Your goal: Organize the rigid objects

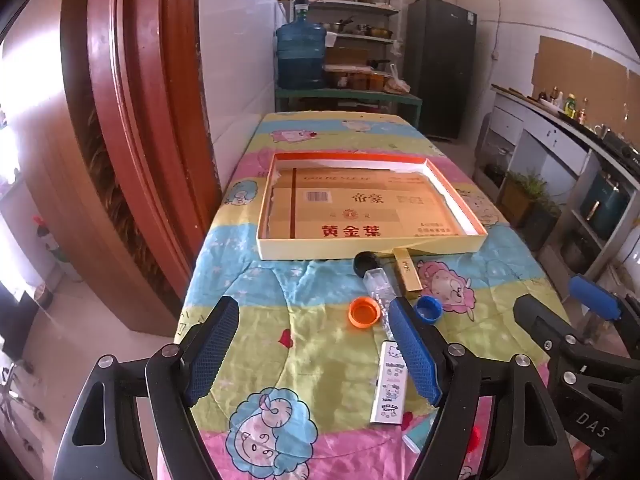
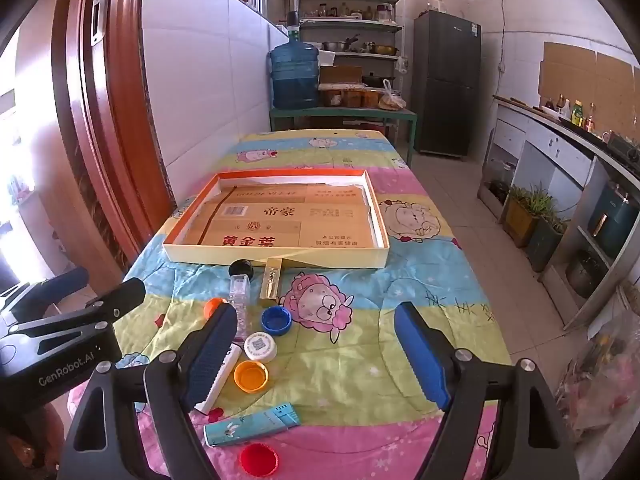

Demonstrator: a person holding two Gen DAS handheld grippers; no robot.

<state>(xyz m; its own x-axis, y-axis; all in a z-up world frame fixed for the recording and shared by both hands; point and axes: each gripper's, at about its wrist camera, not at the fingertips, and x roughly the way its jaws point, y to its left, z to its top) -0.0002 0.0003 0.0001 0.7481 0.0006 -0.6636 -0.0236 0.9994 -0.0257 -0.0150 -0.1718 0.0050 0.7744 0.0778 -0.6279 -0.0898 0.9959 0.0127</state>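
Note:
A shallow cream box lid (image 1: 372, 249) (image 2: 276, 258) lined with cardboard lies mid-table. In front of it lie a clear bottle with black cap (image 1: 378, 282) (image 2: 240, 292), a gold lighter (image 1: 409, 274) (image 2: 270, 282), an orange cap (image 1: 363, 312) (image 2: 211, 306), a blue cap (image 1: 428, 309) (image 2: 277, 320), a white Hello Kitty box (image 1: 390, 384) (image 2: 222, 376), a white cap (image 2: 261, 346), a second orange cap (image 2: 250, 376), a teal tube (image 2: 252, 426) and a red cap (image 2: 259, 459). My left gripper (image 1: 316, 354) is open, empty, above the cloth. My right gripper (image 2: 316, 356) is open, empty.
The table carries a cartoon-print cloth (image 1: 320, 344) (image 2: 360, 352). A red wooden door frame (image 1: 132, 120) stands at the left. A water jug (image 1: 300, 56), shelves and a fridge (image 2: 446, 84) stand behind. A kitchen counter (image 2: 560, 128) runs along the right.

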